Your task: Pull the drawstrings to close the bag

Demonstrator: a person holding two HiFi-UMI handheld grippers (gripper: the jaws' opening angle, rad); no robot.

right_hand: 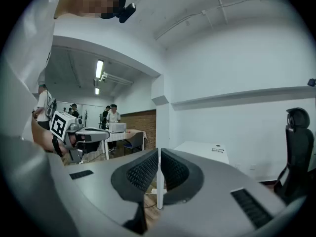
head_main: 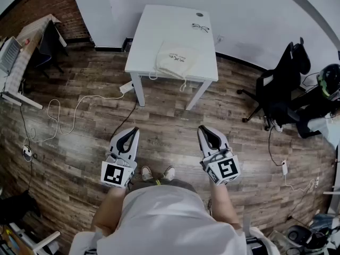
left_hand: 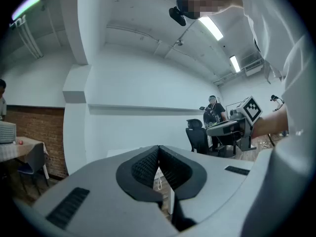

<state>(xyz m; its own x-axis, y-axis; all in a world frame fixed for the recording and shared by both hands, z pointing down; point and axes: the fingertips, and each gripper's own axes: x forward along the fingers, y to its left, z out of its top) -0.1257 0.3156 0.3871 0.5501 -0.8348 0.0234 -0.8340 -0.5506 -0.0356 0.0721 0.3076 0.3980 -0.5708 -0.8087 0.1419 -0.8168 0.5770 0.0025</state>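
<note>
A cream drawstring bag (head_main: pixel 175 59) lies on the small white table (head_main: pixel 154 23) ahead of me. Its cords (head_main: pixel 184 84) dangle over the table's front edge. Both grippers hang low in front of the person's body, well short of the table and touching nothing. My left gripper (head_main: pixel 133 130) is shut and empty; in the left gripper view its ribbed pads (left_hand: pixel 148 164) meet. My right gripper (head_main: pixel 204 128) is also shut with nothing held, its pads (right_hand: pixel 145 171) almost touching. The table top (right_hand: pixel 205 149) shows beyond the right gripper's jaws.
A pair of glasses (head_main: pixel 201 27) lies at the table's far right. A black office chair (head_main: pixel 280 86) stands to the right. A power strip (head_main: pixel 126 87) and cables (head_main: pixel 56 110) lie on the wood floor at left. Another table (head_main: pixel 24 47) stands far left.
</note>
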